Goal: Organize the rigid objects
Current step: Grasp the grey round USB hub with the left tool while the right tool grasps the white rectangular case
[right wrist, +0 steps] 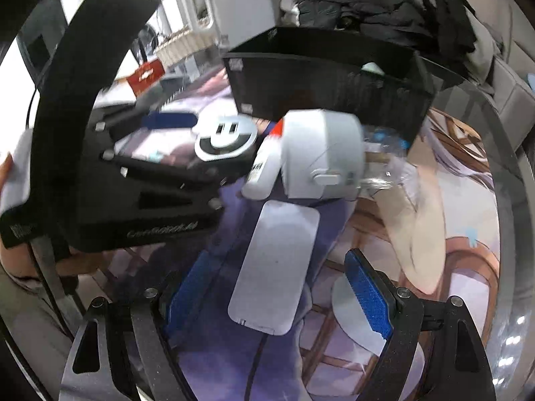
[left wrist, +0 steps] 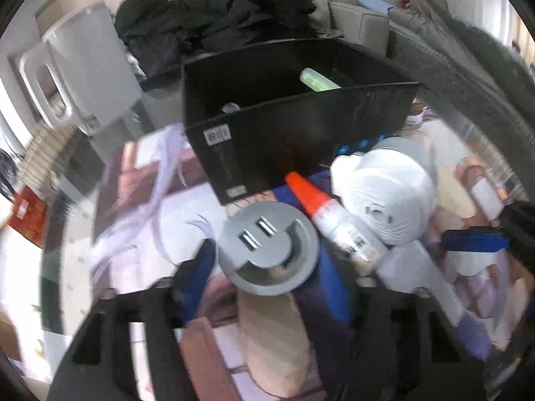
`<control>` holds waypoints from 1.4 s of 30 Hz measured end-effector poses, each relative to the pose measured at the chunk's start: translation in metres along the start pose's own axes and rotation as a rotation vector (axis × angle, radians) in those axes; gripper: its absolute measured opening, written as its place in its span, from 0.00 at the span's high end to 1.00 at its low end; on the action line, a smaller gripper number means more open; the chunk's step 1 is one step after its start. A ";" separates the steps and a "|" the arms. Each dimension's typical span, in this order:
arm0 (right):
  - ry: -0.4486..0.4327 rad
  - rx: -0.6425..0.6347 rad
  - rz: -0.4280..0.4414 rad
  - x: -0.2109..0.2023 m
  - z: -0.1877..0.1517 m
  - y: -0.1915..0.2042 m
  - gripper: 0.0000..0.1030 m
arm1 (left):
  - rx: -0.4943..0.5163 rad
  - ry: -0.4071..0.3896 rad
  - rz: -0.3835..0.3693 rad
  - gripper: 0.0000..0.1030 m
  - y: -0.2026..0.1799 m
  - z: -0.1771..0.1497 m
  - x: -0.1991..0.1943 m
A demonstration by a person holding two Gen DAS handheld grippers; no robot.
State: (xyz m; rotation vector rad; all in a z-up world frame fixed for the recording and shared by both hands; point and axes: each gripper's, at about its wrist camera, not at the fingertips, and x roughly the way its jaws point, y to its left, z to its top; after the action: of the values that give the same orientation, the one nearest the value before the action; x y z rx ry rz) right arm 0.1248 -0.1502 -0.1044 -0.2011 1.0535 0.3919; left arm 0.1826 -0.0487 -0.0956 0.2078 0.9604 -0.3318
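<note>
A grey round disc (left wrist: pixel 267 250) with two slots lies on the printed mat between the fingers of my left gripper (left wrist: pixel 269 257); both blue pads touch its sides. The right wrist view shows that disc (right wrist: pixel 227 137) at the tips of the left gripper (right wrist: pixel 207 147). My right gripper (right wrist: pixel 281 295) is open, its blue pads (right wrist: pixel 371 297) on either side of a flat pale slab (right wrist: pixel 274 267) without touching it. Beside the disc lie an orange-capped glue bottle (left wrist: pixel 331 220) and a white round device (left wrist: pixel 388 197). Behind them stands a black box (left wrist: pixel 301 127) holding a green tube (left wrist: pixel 317 80).
A white kettle (left wrist: pixel 83 67) stands at the back left, with dark clothes (left wrist: pixel 217 16) heaped behind the box. A clear plastic bottle (right wrist: pixel 384 153) lies right of the white device. A red packet (right wrist: pixel 147 73) sits far left. The mat (right wrist: pixel 451 200) shows bare to the right.
</note>
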 end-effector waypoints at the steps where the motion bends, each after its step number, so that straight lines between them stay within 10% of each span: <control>1: -0.006 -0.005 -0.010 -0.001 -0.001 0.000 0.22 | -0.010 0.007 -0.004 0.45 0.003 0.000 0.000; 6: -0.007 0.013 -0.037 -0.009 -0.006 -0.015 0.58 | -0.016 0.024 -0.014 0.45 0.002 -0.016 -0.012; 16: -0.007 0.026 -0.063 -0.015 -0.013 -0.038 0.60 | -0.016 0.066 -0.019 0.29 -0.011 -0.043 -0.027; 23: -0.005 0.015 -0.084 -0.009 -0.010 -0.034 0.51 | -0.023 0.061 -0.040 0.45 -0.010 -0.036 -0.023; 42: -0.092 0.051 -0.050 -0.039 -0.010 -0.035 0.61 | -0.034 -0.023 -0.048 0.45 -0.014 -0.029 -0.054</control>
State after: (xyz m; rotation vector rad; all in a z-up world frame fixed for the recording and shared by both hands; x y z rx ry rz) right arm 0.1137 -0.1944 -0.0762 -0.1623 0.9653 0.3256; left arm 0.1268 -0.0422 -0.0672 0.1492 0.9486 -0.3609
